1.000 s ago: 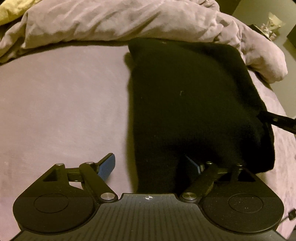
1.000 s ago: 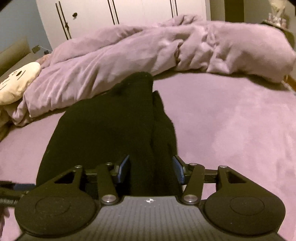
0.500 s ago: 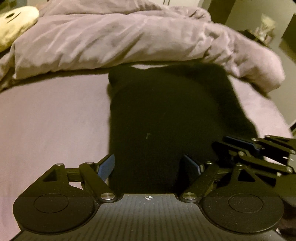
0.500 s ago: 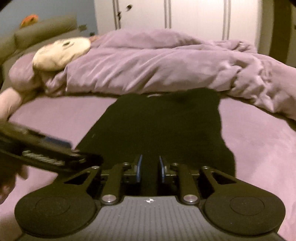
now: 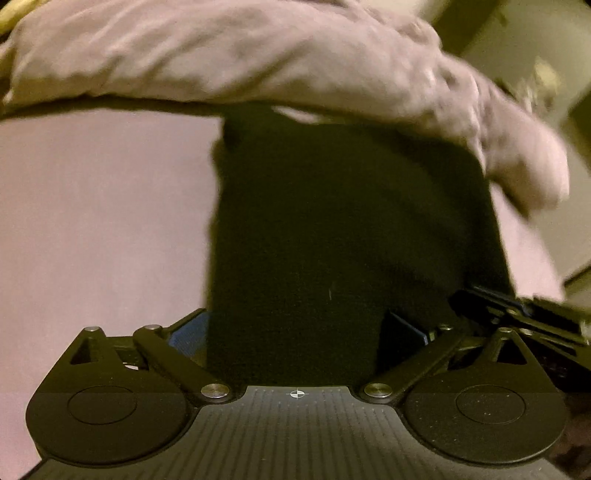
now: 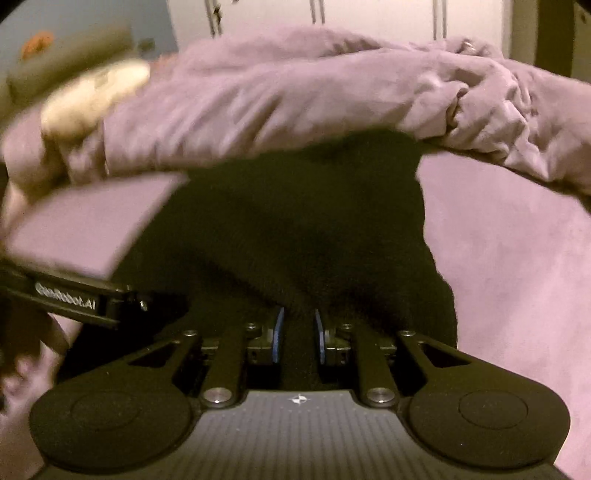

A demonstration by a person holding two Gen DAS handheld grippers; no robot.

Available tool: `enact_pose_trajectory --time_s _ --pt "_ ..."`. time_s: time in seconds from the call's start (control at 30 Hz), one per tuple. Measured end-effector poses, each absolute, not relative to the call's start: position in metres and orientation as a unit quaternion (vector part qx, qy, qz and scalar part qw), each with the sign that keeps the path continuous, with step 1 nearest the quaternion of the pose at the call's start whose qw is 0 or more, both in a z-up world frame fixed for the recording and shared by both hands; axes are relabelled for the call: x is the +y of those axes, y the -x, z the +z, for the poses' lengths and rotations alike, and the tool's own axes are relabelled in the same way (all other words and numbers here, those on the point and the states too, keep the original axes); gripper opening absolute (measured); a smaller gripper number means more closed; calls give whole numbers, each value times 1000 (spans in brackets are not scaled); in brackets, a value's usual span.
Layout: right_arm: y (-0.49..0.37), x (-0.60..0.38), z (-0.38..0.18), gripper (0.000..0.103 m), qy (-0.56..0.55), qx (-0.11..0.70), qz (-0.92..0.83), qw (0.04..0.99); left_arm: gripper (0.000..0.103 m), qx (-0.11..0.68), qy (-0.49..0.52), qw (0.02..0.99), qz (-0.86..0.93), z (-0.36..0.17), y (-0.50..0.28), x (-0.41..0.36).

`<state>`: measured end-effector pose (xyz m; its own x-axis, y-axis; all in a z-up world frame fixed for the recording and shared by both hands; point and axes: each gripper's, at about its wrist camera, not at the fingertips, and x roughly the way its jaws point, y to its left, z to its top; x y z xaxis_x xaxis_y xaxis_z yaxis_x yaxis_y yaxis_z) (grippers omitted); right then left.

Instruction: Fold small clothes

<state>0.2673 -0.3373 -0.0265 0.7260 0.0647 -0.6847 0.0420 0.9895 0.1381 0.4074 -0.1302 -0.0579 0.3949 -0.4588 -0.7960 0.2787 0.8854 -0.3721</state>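
A black garment [image 5: 351,229] lies on the purple bed sheet [image 5: 99,221], its far end against the rumpled duvet. My left gripper [image 5: 295,328] is open, its blue pads wide apart on either side of the garment's near edge. My right gripper [image 6: 298,334] is shut on a bunched fold of the same garment [image 6: 295,229] at its near edge. The right gripper's body shows at the right of the left wrist view [image 5: 517,314]; the left gripper's body shows at the left of the right wrist view [image 6: 70,301].
A rumpled purple duvet [image 6: 295,96] runs across the far side of the bed. A cream plush toy [image 6: 92,96] lies at the far left. White wardrobe doors [image 6: 369,14] stand behind. The bed edge drops off at the right [image 5: 554,280].
My right gripper has closed on the garment's near edge. Both grippers have pushed forward towards the duvet, and the garment's far end now reaches the duvet. The left jaws stay open.
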Motion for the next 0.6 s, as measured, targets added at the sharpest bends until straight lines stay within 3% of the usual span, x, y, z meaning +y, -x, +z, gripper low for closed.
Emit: enact_pose_trajectory --time_s 0.1,0.4,0.6 --pt "-279 -345 -6 25 -78 332 -15 940 103 489 98 843 -201 -49 -431 -121" --pt "-327 -340 -38 23 -2 362 -28 932 103 522 80 822 -214 -80 -460 -156" --pt "-314 -368 -31 23 -71 346 -8 935 103 554 116 794 -222 -86 -465 -144"
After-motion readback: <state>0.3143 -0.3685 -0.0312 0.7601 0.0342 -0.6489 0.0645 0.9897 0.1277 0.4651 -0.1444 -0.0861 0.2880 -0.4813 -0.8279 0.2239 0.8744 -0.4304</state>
